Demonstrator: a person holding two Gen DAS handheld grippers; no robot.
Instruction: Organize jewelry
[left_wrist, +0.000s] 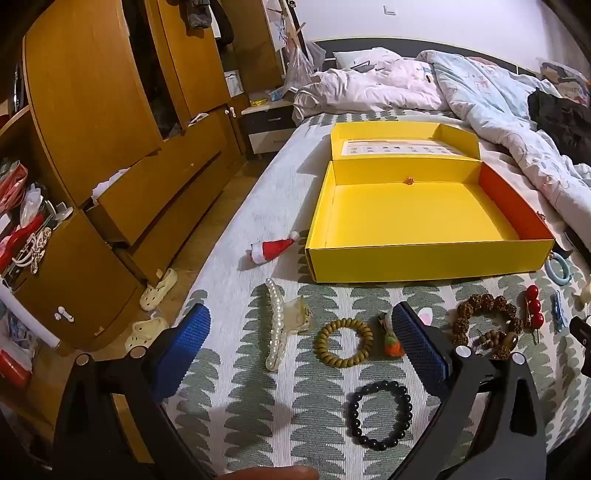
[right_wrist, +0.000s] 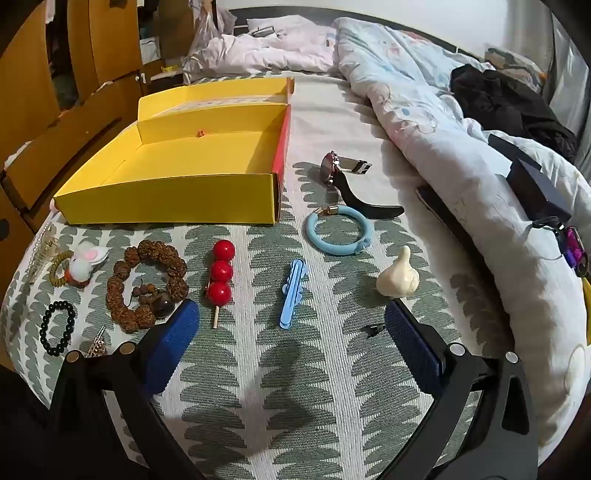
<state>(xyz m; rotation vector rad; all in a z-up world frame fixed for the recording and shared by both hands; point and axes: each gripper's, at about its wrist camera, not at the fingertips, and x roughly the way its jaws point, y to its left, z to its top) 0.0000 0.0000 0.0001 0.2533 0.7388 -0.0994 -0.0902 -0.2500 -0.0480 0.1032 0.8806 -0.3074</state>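
An open yellow box (left_wrist: 424, 258) (right_wrist: 166, 212) lies on the bed. In front of it lie a pearl hair claw (left_wrist: 277, 325), an olive bead bracelet (left_wrist: 344, 342), a black bead bracelet (left_wrist: 380, 415) (right_wrist: 57, 326), a brown seed bracelet (left_wrist: 484, 325) (right_wrist: 147, 282), a red ball hairpin (right_wrist: 221, 273), a blue hair clip (right_wrist: 293, 291), a blue ring bracelet (right_wrist: 340, 230), a watch (right_wrist: 343, 177) and a cream garlic-shaped charm (right_wrist: 398, 277). My left gripper (left_wrist: 301, 347) is open above the olive bracelet. My right gripper (right_wrist: 291, 338) is open just short of the blue clip.
A small Santa hat (left_wrist: 273, 249) lies left of the box. A rumpled duvet (right_wrist: 424, 122) and black clothing (right_wrist: 509, 103) lie at the right. A wooden wardrobe with open drawers (left_wrist: 129, 147) and slippers (left_wrist: 159, 290) stand beyond the bed's left edge.
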